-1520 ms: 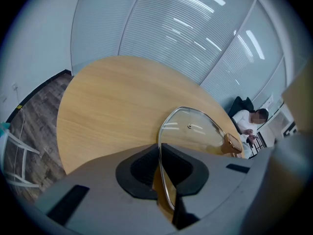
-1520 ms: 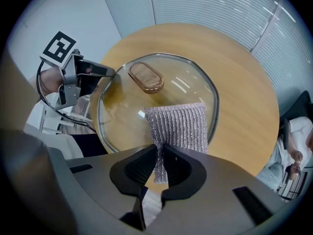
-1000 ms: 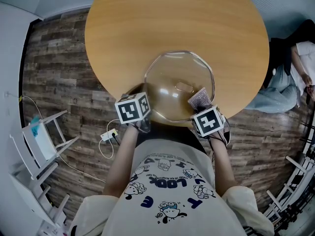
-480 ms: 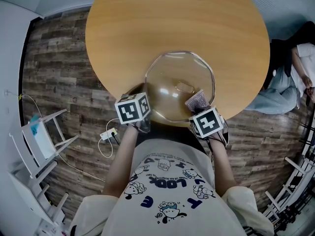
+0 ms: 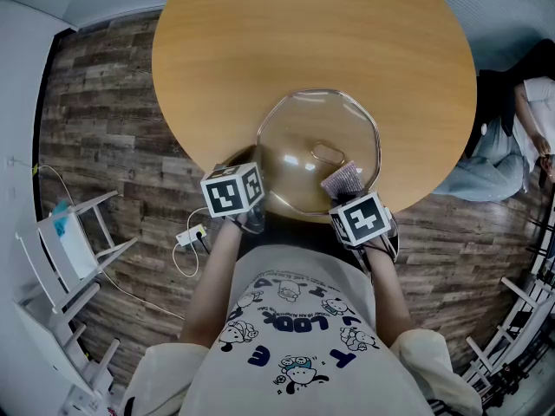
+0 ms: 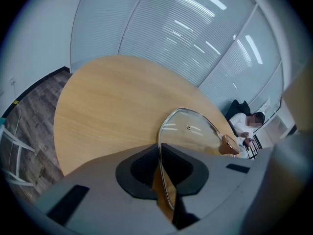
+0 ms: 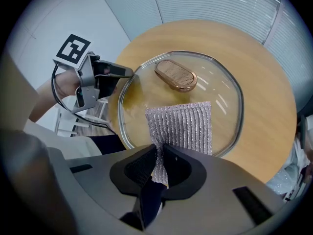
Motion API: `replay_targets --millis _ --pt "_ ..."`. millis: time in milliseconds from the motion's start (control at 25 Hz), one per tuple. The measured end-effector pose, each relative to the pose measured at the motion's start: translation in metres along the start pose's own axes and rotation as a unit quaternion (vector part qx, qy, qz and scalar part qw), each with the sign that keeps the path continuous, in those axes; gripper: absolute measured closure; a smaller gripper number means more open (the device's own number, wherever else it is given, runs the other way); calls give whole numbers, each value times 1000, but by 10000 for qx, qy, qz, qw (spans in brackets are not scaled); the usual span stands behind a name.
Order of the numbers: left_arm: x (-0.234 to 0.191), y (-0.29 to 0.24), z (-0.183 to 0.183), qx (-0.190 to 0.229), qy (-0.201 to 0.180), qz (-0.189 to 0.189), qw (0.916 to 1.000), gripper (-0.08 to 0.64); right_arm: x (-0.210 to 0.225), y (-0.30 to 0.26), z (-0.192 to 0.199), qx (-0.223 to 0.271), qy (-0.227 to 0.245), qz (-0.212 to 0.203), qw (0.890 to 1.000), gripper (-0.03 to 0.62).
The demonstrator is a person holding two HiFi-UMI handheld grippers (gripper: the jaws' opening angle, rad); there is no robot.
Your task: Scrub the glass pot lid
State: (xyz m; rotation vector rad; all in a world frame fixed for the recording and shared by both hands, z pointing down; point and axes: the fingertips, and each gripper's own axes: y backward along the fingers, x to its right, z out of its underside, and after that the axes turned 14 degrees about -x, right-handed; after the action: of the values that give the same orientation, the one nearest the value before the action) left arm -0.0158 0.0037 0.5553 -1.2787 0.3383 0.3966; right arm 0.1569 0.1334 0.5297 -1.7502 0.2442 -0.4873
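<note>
At the near edge of the round wooden table, the left gripper is clamping the rim of the clear glass pot lid; the right gripper is pinching a silver mesh cloth spread on it.

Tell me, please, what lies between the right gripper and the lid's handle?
The scrubbing cloth, pinched in the right gripper, spreads over the glass lid, stopping short of the handle; the right gripper view shows it.
</note>
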Motion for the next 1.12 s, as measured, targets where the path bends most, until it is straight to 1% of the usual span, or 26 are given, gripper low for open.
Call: replay_targets --millis 160,600,840,1120 --pt "1 -1 -1 -12 -16 45 10000 529 -11 -2 -2 9 64 -135 9999 537" --pt "2 -2 -1 -49 -47 176 9998 528 -44 -9 -12 26 357 -266 9990 537" --pt "2 -2 -1 -35 -55 183 9998 528 -47 -9 -13 -2 420 -205 9989 537" --pt "0 -3 -2 -50 -44 203 9998 528 -55 -12 -19 28 456 -309 9985 537"
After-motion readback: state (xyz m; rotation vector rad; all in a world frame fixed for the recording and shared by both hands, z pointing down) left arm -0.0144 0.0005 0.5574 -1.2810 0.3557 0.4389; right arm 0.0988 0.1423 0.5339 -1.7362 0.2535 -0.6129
